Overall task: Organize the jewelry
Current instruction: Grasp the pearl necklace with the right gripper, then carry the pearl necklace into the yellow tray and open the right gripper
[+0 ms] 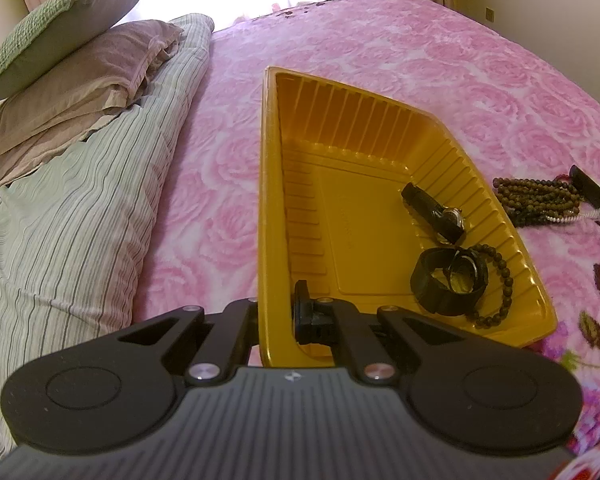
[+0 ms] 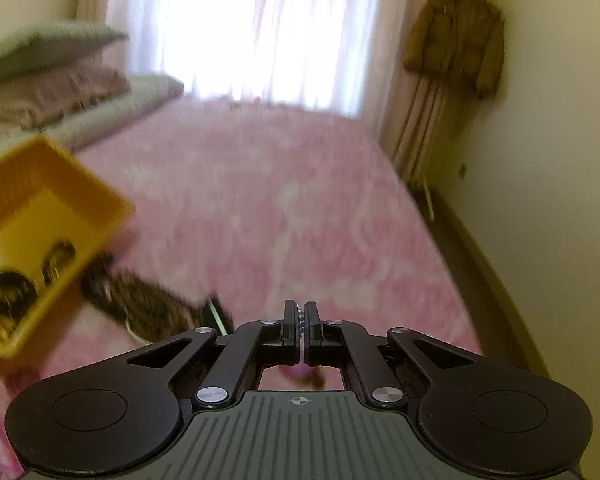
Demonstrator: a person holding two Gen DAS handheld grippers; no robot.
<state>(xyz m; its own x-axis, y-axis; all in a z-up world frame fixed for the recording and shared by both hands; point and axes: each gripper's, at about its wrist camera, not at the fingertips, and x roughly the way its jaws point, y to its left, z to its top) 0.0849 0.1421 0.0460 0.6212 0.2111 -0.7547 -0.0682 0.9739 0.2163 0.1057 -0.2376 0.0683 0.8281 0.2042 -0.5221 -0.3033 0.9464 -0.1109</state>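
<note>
My left gripper [image 1: 278, 300] is shut on the near left wall of a yellow plastic tray [image 1: 268, 160] that rests on the bed. Inside the tray lie a black-strapped watch [image 1: 436, 212], a second black watch [image 1: 452, 280] and a dark bead bracelet [image 1: 504, 280]. A heap of brown bead strings [image 1: 536, 200] lies on the bedspread just right of the tray, blurred in the right wrist view [image 2: 140, 300]. My right gripper [image 2: 300, 314] is shut on a thin chain of small silver beads. One of its dark fingers [image 1: 590, 188] shows beside the heap. The tray [image 2: 60, 176] sits to its left.
A pink rose-patterned bedspread [image 1: 420, 60] covers the bed. Stacked pillows [image 1: 80, 60] and a striped duvet [image 1: 80, 220] lie along the left. A bright curtained window [image 2: 252, 32] is at the far end, and a brown coat [image 2: 456, 32] hangs by the right wall.
</note>
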